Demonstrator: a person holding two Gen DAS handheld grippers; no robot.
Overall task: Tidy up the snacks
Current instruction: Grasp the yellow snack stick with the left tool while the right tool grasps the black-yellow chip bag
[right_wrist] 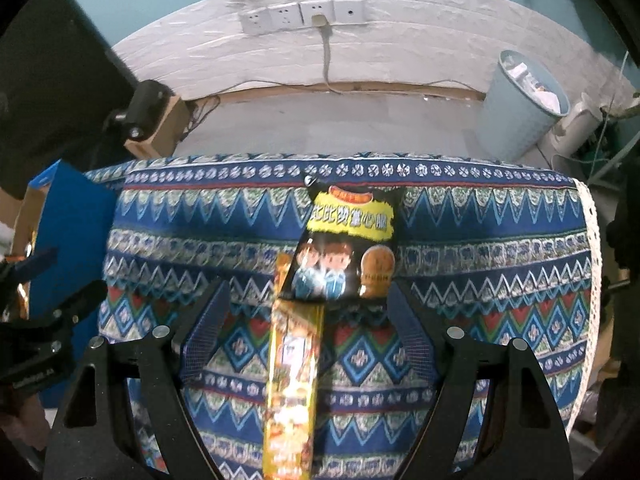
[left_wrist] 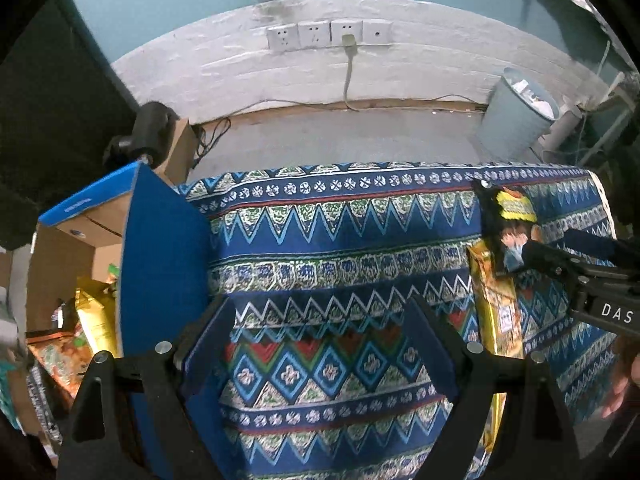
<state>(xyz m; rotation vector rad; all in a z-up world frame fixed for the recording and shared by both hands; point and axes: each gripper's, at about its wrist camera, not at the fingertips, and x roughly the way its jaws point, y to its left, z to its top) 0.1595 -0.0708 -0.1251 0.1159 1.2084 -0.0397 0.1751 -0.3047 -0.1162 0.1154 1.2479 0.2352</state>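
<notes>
From my left wrist, the open cardboard box [left_wrist: 86, 236] left of the table holds several snack bags [left_wrist: 94, 320]; my left gripper [left_wrist: 320, 336] hangs spread and empty over the patterned tablecloth [left_wrist: 340, 240]. From my right wrist, my right gripper [right_wrist: 308, 312] stands apart, the black snack packet [right_wrist: 344, 248] just ahead between its fingers, overlapping the yellow packet [right_wrist: 292, 384] on the cloth.

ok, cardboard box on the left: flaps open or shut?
Open. The box has its blue flap standing up, and snack bags show inside through the top.
</notes>
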